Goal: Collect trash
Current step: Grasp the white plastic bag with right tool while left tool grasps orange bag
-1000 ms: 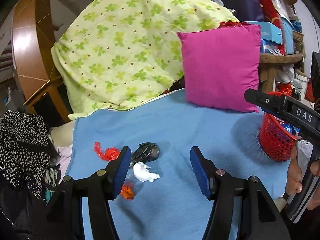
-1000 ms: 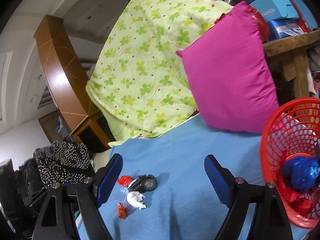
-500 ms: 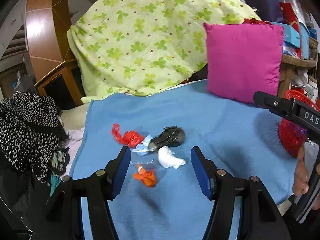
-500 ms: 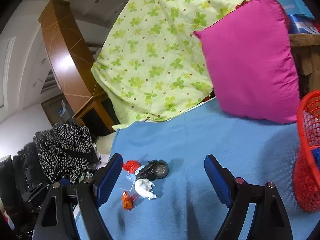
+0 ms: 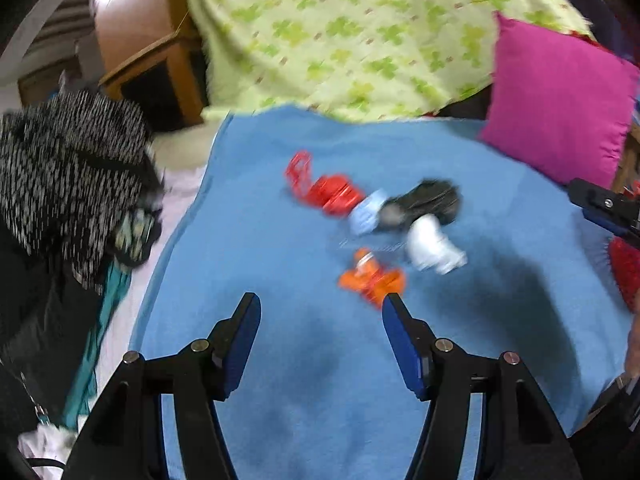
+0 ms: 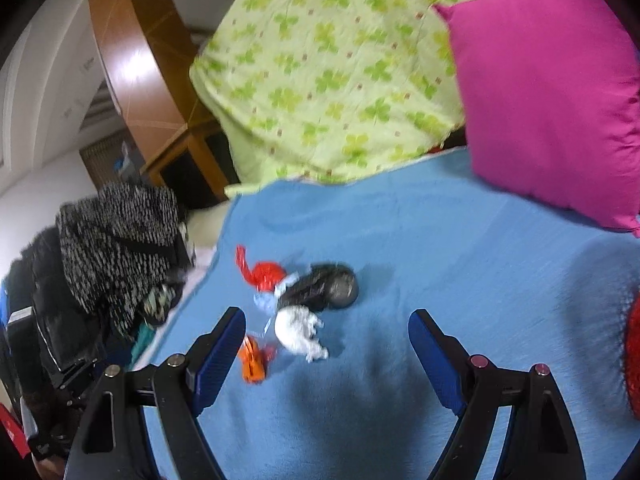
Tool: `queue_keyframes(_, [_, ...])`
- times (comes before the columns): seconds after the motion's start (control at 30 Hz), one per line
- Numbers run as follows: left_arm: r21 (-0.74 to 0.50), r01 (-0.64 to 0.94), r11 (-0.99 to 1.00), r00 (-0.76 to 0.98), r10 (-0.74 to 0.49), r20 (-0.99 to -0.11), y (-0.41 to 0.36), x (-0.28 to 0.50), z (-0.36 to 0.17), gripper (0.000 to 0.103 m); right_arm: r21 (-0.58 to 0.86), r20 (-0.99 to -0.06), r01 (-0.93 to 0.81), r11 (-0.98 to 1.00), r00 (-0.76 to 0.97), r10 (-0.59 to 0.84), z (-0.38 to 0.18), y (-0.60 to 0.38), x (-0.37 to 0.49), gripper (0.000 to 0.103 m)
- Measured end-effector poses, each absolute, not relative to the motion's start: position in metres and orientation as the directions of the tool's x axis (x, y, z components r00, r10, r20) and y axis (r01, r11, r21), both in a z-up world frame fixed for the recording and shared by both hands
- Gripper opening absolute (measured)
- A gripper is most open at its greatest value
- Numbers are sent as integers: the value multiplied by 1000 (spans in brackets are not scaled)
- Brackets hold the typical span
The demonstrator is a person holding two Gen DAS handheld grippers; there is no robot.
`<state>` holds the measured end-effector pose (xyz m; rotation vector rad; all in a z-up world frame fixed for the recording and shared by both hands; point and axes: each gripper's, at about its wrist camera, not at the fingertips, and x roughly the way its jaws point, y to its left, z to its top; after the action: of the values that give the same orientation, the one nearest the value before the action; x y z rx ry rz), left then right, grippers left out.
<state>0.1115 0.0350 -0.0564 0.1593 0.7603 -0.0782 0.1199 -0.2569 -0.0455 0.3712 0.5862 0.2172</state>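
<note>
Several bits of trash lie together on the blue blanket (image 5: 280, 360): a red plastic bag (image 5: 324, 192), a pale blue scrap (image 5: 366, 212), a black bag (image 5: 424, 204), a white crumpled tissue (image 5: 430, 246) and an orange wrapper (image 5: 370, 280). My left gripper (image 5: 320, 308) is open and empty, just short of the orange wrapper. My right gripper (image 6: 326, 326) is open and empty, with the white tissue (image 6: 298, 332) between its fingers in view and the orange wrapper (image 6: 252, 360) by its left finger. The red basket (image 6: 632, 356) shows at the right edge.
A magenta pillow (image 5: 560, 96) and a green clover quilt (image 5: 360, 32) lie behind the trash. A black-and-white speckled garment (image 5: 72, 168) hangs off the left side. The right gripper's finger (image 5: 604, 208) shows at the right edge of the left wrist view.
Both grippers have swung left and moved closer to the trash pile. The red basket has slid almost out of both views. Both grippers stay open.
</note>
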Motion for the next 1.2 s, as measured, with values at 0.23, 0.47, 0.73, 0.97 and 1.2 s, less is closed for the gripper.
queue_keyframes(0.23, [74, 104, 992, 672, -15, -741, 54, 121, -82, 64, 349, -594, -148, 925, 728, 341, -73, -215, 164, 86])
queue_keyframes(0.47, [69, 142, 987, 655, -41, -754, 38, 135, -87, 64, 267, -670, -216, 939, 659, 342, -104, -176, 204, 79])
queue_keyframes(0.73, [21, 167, 986, 618, -88, -781, 31, 155, -98, 64, 177, -751, -264, 948, 586, 304, -138, -159, 244, 46])
queue_keyframes(0.97, [-46, 205, 978, 574, -158, -803, 9, 173, -109, 65, 204, -746, -257, 945, 584, 320, -128, -175, 237, 35])
queue_keyframes(1.2, [-64, 202, 977, 549, -167, -819, -18, 190, -123, 68, 237, -724, -211, 948, 613, 318, -112, -219, 220, 34])
